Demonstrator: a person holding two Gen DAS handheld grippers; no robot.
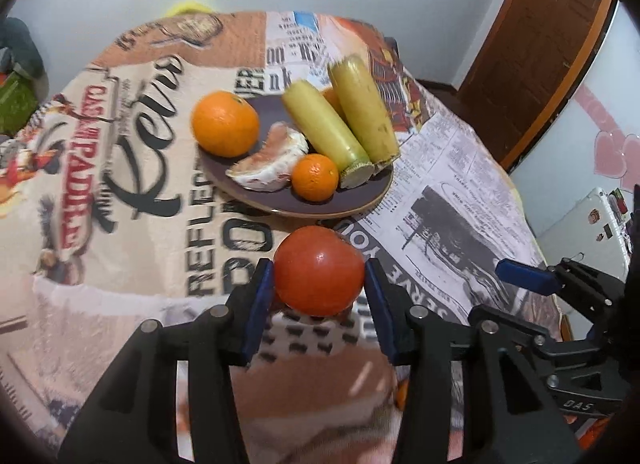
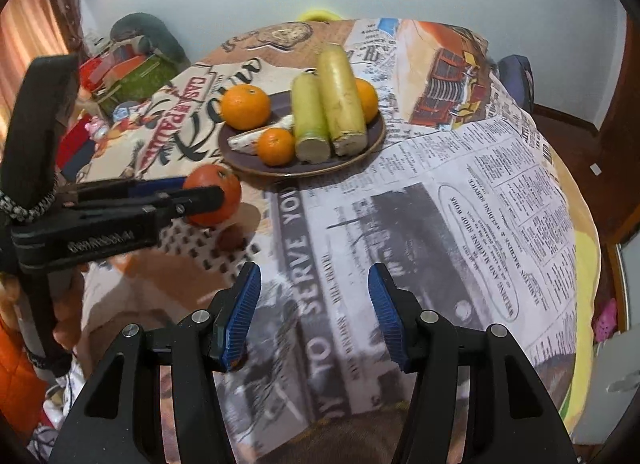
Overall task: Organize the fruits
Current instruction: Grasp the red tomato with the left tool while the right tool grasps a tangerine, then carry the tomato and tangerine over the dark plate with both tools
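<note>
Your left wrist view shows the left gripper [image 1: 319, 270] pinching a red-orange tomato-like fruit [image 1: 319, 270] between its blue pads [image 1: 258, 306], both pads pressed against the fruit's sides, just short of the near rim of the dark plate [image 1: 320, 206]. The right wrist view gives what that view cannot: the same fruit [image 2: 222, 184] held off the printed tablecloth [image 2: 460, 224], its shadow lying on the cloth underneath, with the left gripper [image 2: 200, 194] reaching in level from the left. From the left view you see a peeled citrus segment [image 1: 270, 162] on the plate in full; from the right it is mostly hidden behind the small orange [image 2: 276, 146]. The plate also carries a larger orange [image 1: 225, 123] and two yellow-green stalk pieces [image 1: 348, 124] lying side by side, with a third orange [image 2: 368, 98] clearly visible only from the right view. Your right gripper [image 2: 314, 306] hangs over the cloth near the table's front edge, jaws spread wide with nothing between them, pointing toward the plate, well apart from it.
</note>
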